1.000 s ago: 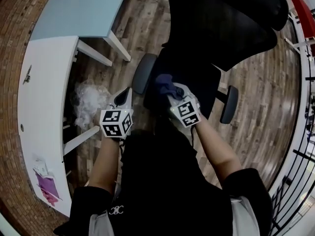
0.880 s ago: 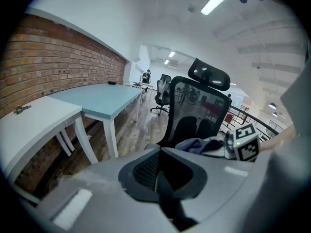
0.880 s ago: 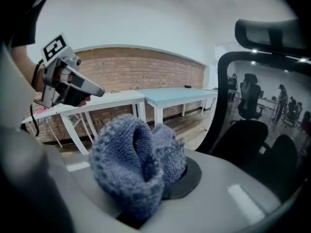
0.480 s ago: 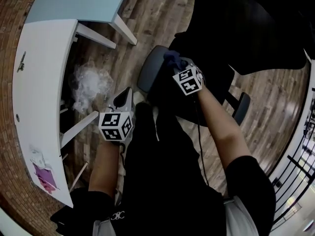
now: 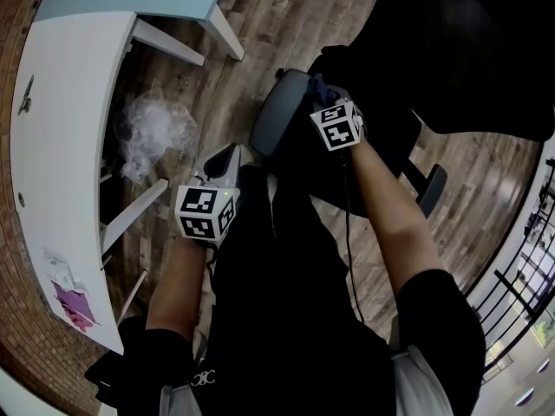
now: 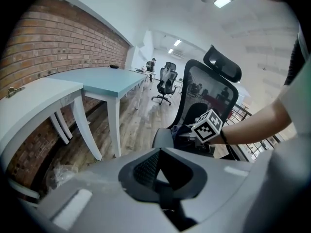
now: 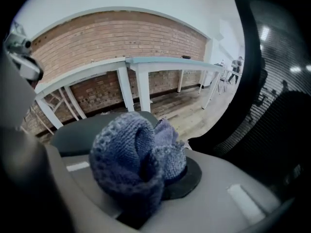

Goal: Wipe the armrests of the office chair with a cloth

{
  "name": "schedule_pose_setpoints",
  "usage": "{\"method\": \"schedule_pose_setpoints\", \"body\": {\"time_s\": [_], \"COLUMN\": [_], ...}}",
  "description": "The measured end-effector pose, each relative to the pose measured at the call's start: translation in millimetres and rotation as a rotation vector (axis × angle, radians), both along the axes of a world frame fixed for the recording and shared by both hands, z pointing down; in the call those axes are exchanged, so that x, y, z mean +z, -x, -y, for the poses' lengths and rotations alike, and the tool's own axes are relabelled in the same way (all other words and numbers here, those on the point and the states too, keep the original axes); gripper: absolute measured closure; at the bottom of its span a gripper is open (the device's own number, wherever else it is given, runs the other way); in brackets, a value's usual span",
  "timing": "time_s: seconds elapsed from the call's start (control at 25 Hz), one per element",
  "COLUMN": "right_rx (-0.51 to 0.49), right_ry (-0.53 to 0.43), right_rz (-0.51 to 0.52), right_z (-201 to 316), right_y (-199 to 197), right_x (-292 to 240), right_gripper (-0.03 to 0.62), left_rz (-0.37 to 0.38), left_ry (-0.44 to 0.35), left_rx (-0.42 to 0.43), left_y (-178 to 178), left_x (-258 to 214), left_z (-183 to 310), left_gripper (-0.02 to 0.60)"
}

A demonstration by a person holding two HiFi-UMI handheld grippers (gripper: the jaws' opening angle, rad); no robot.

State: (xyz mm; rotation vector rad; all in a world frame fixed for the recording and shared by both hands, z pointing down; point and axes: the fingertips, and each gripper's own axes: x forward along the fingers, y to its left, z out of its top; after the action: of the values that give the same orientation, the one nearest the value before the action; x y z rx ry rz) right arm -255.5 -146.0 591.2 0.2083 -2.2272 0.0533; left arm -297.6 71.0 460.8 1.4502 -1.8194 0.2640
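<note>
Armrest (image 5: pixel 274 120), head view: it lies just left of your right gripper (image 5: pixel 323 89), long axis running back toward you. Right gripper view: jaws clamp the knitted cloth (image 7: pixel 133 171), pad just beyond. Left gripper view: left gripper (image 6: pixel 160 183) closed, empty, farther off.

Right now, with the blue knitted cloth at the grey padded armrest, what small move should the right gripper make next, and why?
Probably lower the right gripper slightly and drag the blue knitted cloth along the grey padded armrest. Its jaws are shut on the cloth, which sits at the pad's edge; contact isn't clear.
</note>
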Motion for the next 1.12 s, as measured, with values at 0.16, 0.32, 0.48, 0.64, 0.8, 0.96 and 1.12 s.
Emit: {"method": "schedule_pose_setpoints", "body": {"time_s": [0.16, 0.32, 0.48, 0.64, 0.8, 0.96, 1.12], "right_rx": [-0.029, -0.062, -0.073, -0.119, -0.205, -0.312, -0.44], "right_ry": [-0.04, -0.018, 0.027, 0.064, 0.107, 0.125, 0.133], "right_rz": [-0.025, -0.009, -0.006, -0.001, -0.012, -0.02, -0.018], "right_z": [-17.8, -48.0, -83.2, -123.3, -167.4, -204.9, -232.7], "right_y": [0.9, -8.7, -13.0, -22.7, -32.5, -35.9, -29.5], "right_x": [-4.0, -4.2, -5.9, -8.9, -11.3, -15.4, -28.0], "right_gripper": [0.551, 0.551, 0.551, 0.551, 0.551, 0.551, 0.551], "left_rz": [0.001, 0.0, -0.01, -0.019, -0.03, -0.045, -0.057], "left_ry": [-0.017, -0.029, -0.034, -0.039, -0.045, -0.054, -0.065], "left_rx": [0.014, 0.021, 0.009, -0.018, -0.05, -0.09, -0.122], "left_y": [7.1, 5.4, 12.1, 12.9, 13.4, 17.5, 22.6], "left_x": [-3.7, -3.9, -4.0, -3.2, 0.1, 3.1, 4.4], "left_z": [8.5, 17.9, 16.4, 8.2, -0.5, -8.9, -18.4], "left_gripper": [0.575, 0.575, 0.575, 0.575, 0.575, 0.575, 0.575]}}
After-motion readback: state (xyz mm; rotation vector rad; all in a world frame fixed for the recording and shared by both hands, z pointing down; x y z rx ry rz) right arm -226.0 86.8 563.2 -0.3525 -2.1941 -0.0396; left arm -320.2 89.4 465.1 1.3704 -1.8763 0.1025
